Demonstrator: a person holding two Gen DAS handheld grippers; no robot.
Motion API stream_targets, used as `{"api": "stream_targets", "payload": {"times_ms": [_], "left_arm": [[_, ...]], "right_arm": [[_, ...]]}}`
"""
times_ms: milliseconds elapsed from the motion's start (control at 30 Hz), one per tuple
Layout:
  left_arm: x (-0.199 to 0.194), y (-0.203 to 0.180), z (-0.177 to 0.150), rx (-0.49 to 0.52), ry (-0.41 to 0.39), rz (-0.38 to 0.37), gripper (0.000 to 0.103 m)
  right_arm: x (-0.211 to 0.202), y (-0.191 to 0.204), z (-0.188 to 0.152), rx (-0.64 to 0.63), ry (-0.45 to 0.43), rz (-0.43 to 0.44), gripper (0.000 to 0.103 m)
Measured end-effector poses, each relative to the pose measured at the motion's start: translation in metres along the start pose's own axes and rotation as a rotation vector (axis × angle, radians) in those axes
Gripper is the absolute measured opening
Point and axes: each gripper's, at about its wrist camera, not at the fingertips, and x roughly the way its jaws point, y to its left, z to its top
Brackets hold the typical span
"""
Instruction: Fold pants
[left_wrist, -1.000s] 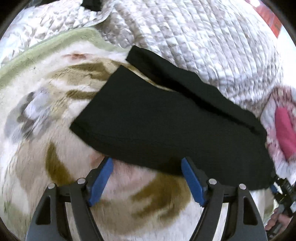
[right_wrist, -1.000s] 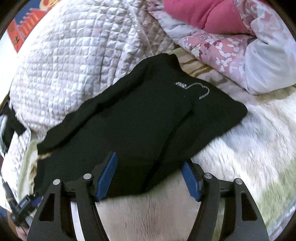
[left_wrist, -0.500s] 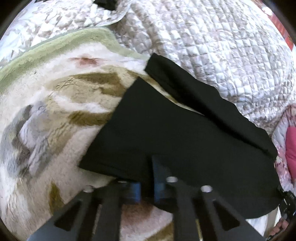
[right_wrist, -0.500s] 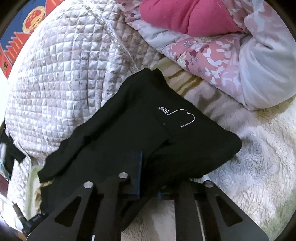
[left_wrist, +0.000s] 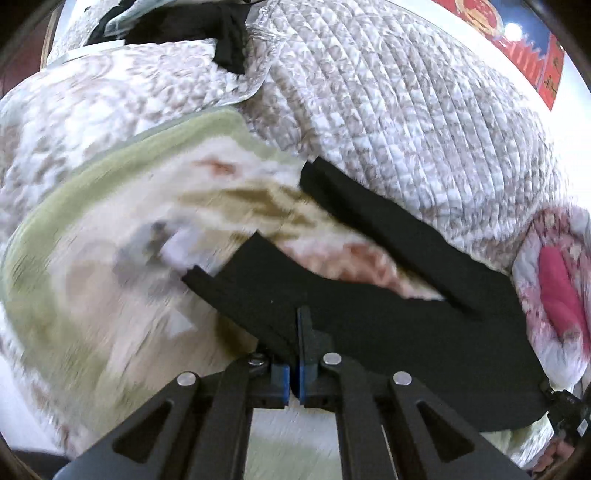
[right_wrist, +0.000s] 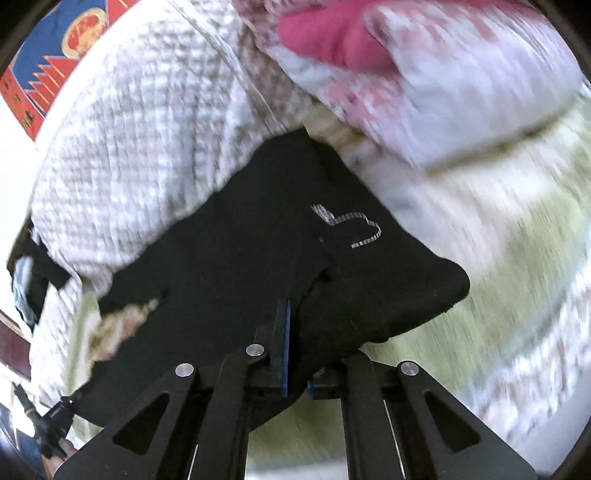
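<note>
Black pants (left_wrist: 406, 332) lie on a cream fleece blanket (left_wrist: 110, 288). My left gripper (left_wrist: 297, 332) is shut on the near edge of one leg and holds it up off the blanket. The other leg (left_wrist: 388, 225) still lies flat by the quilt, with blanket showing between the two. In the right wrist view the pants (right_wrist: 229, 258) show a small white stitched logo (right_wrist: 354, 229). My right gripper (right_wrist: 291, 321) is at their near edge, its jaws closing tight with the cloth pinched between the pads. The fabric bunches to the right of the grip.
A grey-white quilted bedspread (left_wrist: 388, 92) rises behind the pants. A pink floral duvet (right_wrist: 443, 85) lies at the right end. Another black garment (left_wrist: 225, 37) sits at the far top. A red and blue poster (right_wrist: 55, 55) hangs on the wall.
Both grippers went from open around the near edge of the pants to shut on it. Both then rose and pulled back, lifting the near leg off the blanket.
</note>
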Motion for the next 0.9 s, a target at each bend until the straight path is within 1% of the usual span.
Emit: {"api": "stream_targets", "payload": {"times_ms": [67,100,167,233,300,367,433,500,533,567,600,633,667,700,733,800,867,900], "left_arm": [[-0.001,0.005,-0.016,0.0,0.037,0.0,0.004],[0.001,0.006,-0.022,0.003,0.05,0.012,0.004],[0.004,0.007,-0.033,0.019,0.071,0.033,0.004],[0.012,0.01,-0.036,0.011,0.1,0.042,0.004],[0.015,0.013,-0.037,-0.003,0.117,0.04,0.004],[0.011,0.013,-0.037,-0.005,0.105,0.034,0.005],[0.007,0.012,-0.038,0.002,0.09,0.042,0.005],[-0.003,0.011,-0.037,-0.001,0.044,0.055,0.004],[-0.008,0.008,-0.035,0.008,0.017,0.055,0.004],[-0.012,0.004,-0.035,0.033,-0.001,0.055,0.004],[-0.011,0.002,-0.035,0.051,-0.001,0.065,0.004],[-0.006,0.001,-0.036,0.055,0.023,0.083,0.005],[0.0,0.004,-0.038,0.042,0.064,0.097,0.005],[0.001,0.007,-0.04,0.021,0.086,0.102,0.009],[0.0,0.011,-0.042,0.005,0.087,0.127,0.01],[-0.01,0.019,-0.042,-0.029,0.06,0.163,0.012],[-0.023,0.028,-0.037,-0.063,0.014,0.229,0.013],[-0.028,0.032,-0.033,-0.078,-0.011,0.259,0.014]], "right_arm": [[0.0,-0.011,-0.014,0.039,0.024,-0.003,0.005],[-0.001,-0.013,-0.017,0.048,0.023,0.003,0.005],[-0.002,-0.011,-0.018,0.035,0.016,-0.008,0.005],[0.003,-0.01,-0.017,0.02,0.033,-0.022,0.006],[0.003,-0.011,-0.016,0.035,0.035,-0.009,0.008],[0.0,-0.012,-0.015,0.051,0.032,0.004,0.013],[-0.005,-0.013,-0.016,0.047,0.008,-0.003,0.013],[-0.017,-0.013,-0.017,0.044,-0.043,-0.028,0.013],[-0.019,-0.014,-0.016,0.048,-0.049,-0.046,0.013],[-0.018,-0.016,-0.016,0.058,-0.036,-0.058,0.013],[-0.014,-0.019,-0.016,0.076,-0.007,-0.069,0.013],[-0.014,-0.02,-0.016,0.087,-0.003,-0.078,0.013],[-0.017,-0.018,-0.016,0.091,-0.011,-0.086,0.013],[-0.021,-0.018,-0.016,0.09,-0.019,-0.098,0.013],[-0.025,-0.017,-0.017,0.089,-0.028,-0.106,0.013],[-0.034,-0.017,-0.018,0.101,-0.054,-0.124,0.013],[-0.044,-0.022,-0.017,0.127,-0.099,-0.169,0.028],[-0.052,-0.025,-0.017,0.146,-0.137,-0.201,0.028]]}}
